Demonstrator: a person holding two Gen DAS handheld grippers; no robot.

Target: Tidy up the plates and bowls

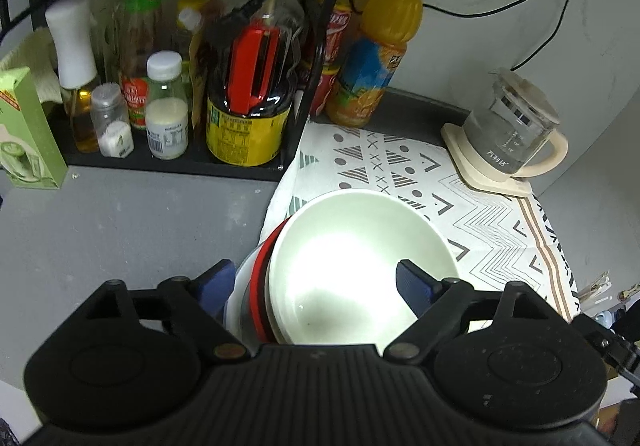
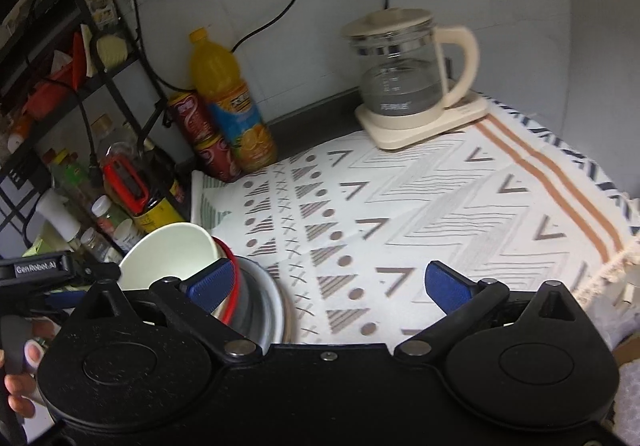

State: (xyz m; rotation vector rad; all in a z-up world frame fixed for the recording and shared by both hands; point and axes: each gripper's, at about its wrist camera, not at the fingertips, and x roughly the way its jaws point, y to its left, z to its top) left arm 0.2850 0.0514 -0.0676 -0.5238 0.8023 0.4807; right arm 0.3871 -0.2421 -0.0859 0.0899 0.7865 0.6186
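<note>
A nested stack sits tilted at the left edge of the patterned cloth [image 2: 420,213]: a white bowl [image 1: 352,246] on top, then a red-rimmed dish [image 1: 260,286] and a metal bowl [image 2: 260,306]. My left gripper [image 1: 316,288] is shut on the stack. One blue finger is inside the white bowl and the other is outside the stack's wall. In the right wrist view the white bowl [image 2: 168,258] opens toward the left. My right gripper [image 2: 330,286] is open over the cloth with nothing between its fingers, just right of the stack.
A black rack of condiment bottles [image 1: 168,105] lines the back left, with an orange juice bottle [image 1: 384,45] and red cans [image 2: 200,133] beside it. A glass kettle [image 1: 512,133] stands at the back right. A green box [image 1: 24,133] is at the far left, on the grey counter [image 1: 120,226].
</note>
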